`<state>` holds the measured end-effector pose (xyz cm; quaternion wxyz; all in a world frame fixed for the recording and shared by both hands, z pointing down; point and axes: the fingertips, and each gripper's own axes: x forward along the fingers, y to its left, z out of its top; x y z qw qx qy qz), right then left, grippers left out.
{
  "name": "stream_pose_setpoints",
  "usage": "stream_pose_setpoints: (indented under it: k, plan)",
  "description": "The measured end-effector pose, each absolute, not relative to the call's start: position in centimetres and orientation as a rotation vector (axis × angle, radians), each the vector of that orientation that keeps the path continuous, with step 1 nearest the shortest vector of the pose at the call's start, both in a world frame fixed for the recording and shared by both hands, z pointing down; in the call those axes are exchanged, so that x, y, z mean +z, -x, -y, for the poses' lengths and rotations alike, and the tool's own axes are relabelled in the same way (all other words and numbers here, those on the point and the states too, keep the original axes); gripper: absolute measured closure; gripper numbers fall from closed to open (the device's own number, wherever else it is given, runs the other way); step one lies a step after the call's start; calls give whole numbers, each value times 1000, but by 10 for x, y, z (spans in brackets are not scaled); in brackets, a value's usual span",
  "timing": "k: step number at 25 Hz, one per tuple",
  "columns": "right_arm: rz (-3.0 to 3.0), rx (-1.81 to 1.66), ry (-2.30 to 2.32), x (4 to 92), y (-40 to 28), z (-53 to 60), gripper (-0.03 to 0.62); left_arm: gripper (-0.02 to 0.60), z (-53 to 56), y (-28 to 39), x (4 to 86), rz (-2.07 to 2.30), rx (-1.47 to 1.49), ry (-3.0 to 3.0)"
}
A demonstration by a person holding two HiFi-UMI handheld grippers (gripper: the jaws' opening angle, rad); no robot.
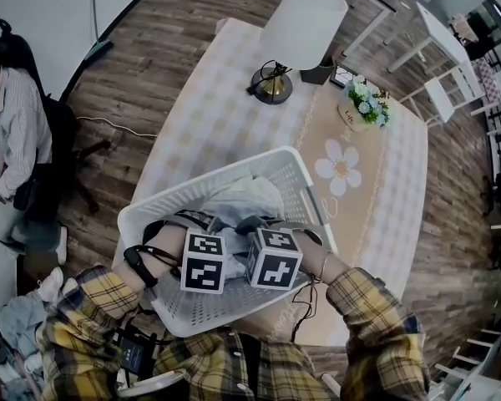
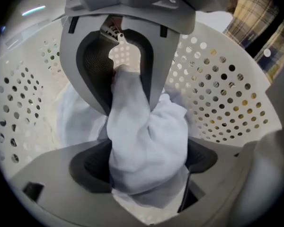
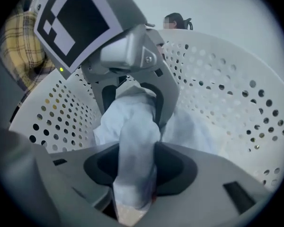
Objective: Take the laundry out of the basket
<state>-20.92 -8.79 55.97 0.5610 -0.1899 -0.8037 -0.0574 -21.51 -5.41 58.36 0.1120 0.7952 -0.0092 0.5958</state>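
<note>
Table (image 1: pixel 225 82) with checked cloth; white basket (image 1: pixel 294 159) at near edge, pale laundry (image 1: pixel 246 197) inside. Right gripper (image 3: pixel 137 167) pinches fold; left gripper (image 2: pixel 144 161) jaws wide around bunch, not yet clamped. Step: grasping. Next, likely: clamp left, lift clear of rim.

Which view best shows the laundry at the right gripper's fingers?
The right gripper view: a fold of the laundry sits squeezed between the fingers of the right gripper. The left gripper view shows that fold from the front; in the head view the marker cubes hide it.
</note>
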Motion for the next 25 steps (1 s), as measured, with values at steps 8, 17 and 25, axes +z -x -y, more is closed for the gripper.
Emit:
stream_pose_setpoints:
  k: [8,17,25]
  plan:
    - [1887,-197,448,555,208,85,528,285,73,218,566,213,1831,-2441]
    - [1990,-81,274,526,212,110,533,440,99,214,540,384,1817,-2578]
    - [2105,-17,114,485,217,131,536,462,118,218,501,534,1698,-2602]
